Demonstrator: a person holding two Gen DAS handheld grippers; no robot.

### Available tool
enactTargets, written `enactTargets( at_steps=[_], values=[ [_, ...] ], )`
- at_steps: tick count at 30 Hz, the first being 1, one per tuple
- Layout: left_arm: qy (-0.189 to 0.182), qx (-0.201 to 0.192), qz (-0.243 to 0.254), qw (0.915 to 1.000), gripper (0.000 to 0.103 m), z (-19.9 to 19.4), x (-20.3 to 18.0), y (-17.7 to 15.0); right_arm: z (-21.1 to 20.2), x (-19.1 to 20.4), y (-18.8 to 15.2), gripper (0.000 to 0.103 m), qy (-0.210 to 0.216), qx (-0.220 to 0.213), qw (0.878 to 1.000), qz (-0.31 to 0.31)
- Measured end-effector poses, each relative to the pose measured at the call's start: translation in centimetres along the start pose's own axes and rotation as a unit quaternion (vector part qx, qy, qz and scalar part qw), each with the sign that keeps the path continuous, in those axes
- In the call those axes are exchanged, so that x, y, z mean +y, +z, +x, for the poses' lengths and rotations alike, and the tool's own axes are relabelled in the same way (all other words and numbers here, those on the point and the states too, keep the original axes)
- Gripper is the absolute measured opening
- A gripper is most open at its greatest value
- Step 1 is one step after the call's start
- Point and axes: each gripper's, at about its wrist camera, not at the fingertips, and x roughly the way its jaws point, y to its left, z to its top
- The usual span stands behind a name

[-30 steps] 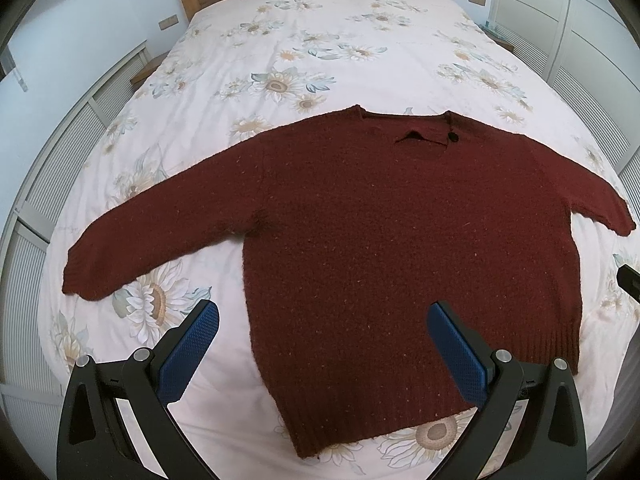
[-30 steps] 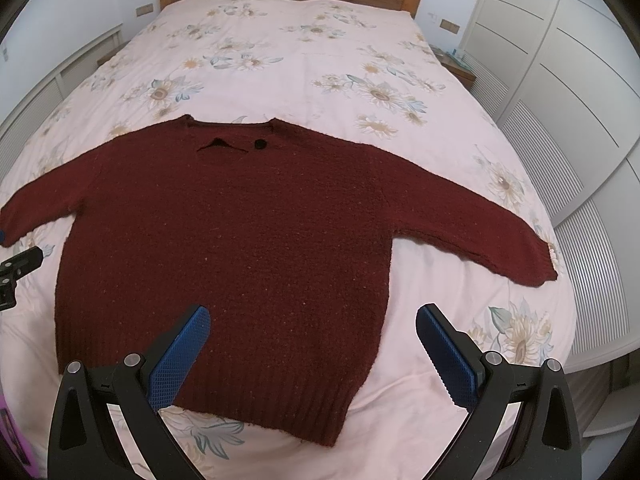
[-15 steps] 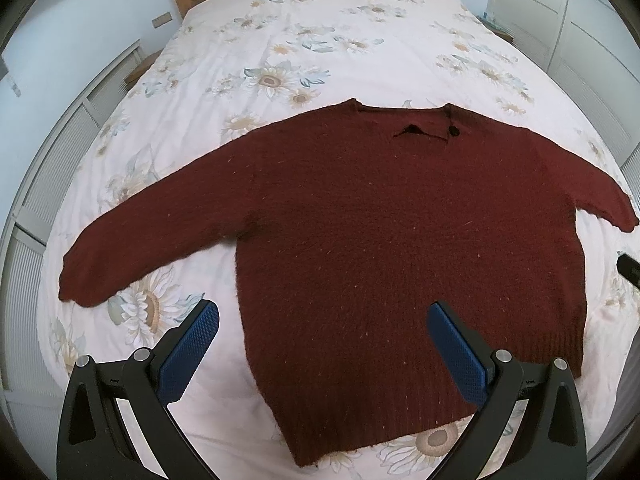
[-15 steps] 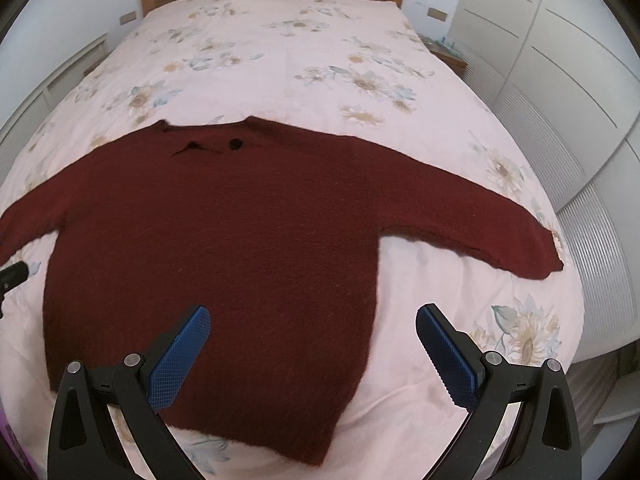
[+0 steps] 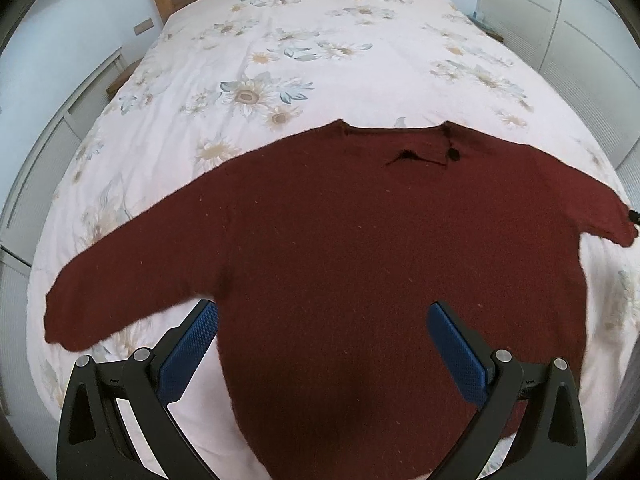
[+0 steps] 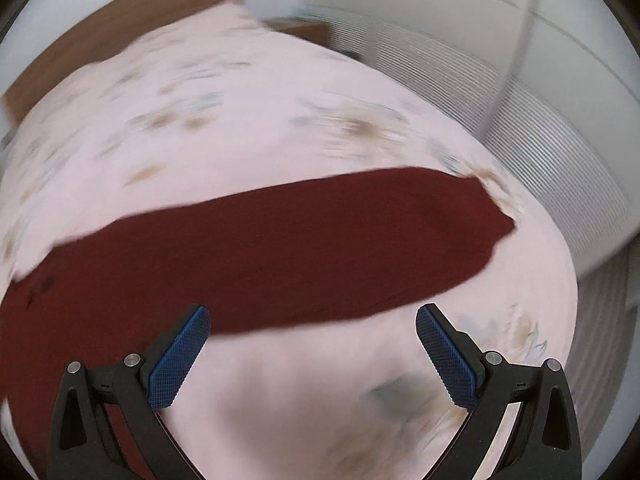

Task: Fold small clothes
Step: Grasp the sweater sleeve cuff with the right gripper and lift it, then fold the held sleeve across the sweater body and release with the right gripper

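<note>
We are looking at a dark red knitted sweater (image 5: 360,248) lying flat and face up on the flowered bedspread (image 5: 304,40), sleeves spread wide, nothing folded yet. Our left gripper (image 5: 322,344) is hovering over the near left of the body with its jaws wide apart, holding nothing. Our right gripper (image 6: 310,344) is also standing agape and empty, pointing at the right sleeve (image 6: 320,248) in a blurred view. We judge the first fold is starting: next, pinching that sleeve near the cuff and carrying it left across the chest.
</note>
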Motion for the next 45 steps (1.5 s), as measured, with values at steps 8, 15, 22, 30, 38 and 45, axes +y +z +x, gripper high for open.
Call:
enactTargets(
  at_steps=[8, 15, 22, 30, 38, 45],
  values=[
    [0.023, 0.028, -0.005, 0.9993, 0.102, 3.7, 0.7, 0.6, 10.0, -10.1, 1.9, 0.103, -0.04, 0.079, 0.988, 0.13],
    [0.03, 0.07, -0.031, 0.9966, 0.102, 6.4, 3.0, -0.4, 11.6, -11.3, 2.5, 0.074, -0.027, 0.087, 0.982, 0.163],
    [0.018, 0.072, -0.041, 0.9964, 0.102, 6.4, 4.5, -0.9, 8.9, -7.9, 5.9, 0.015, 0.005, 0.056, 0.992, 0.114],
    [0.027, 0.06, -0.039, 0.9971, 0.102, 5.4, 5.5, -1.7, -1.6, 3.9, 8.9, 0.015, 0.092, -0.028, 0.995, -0.005],
    [0.016, 0.046, -0.042, 0.9979, 0.102, 4.9, 6.4, -2.3, -10.7, 20.0, 8.6, 0.015, 0.174, -0.071, 0.972, -0.138],
    [0.012, 0.032, -0.048, 0.9983, 0.102, 4.4, 7.8, -2.1, -11.9, 30.9, 5.1, 0.015, 0.246, -0.044, 0.95, -0.187]
  ],
)
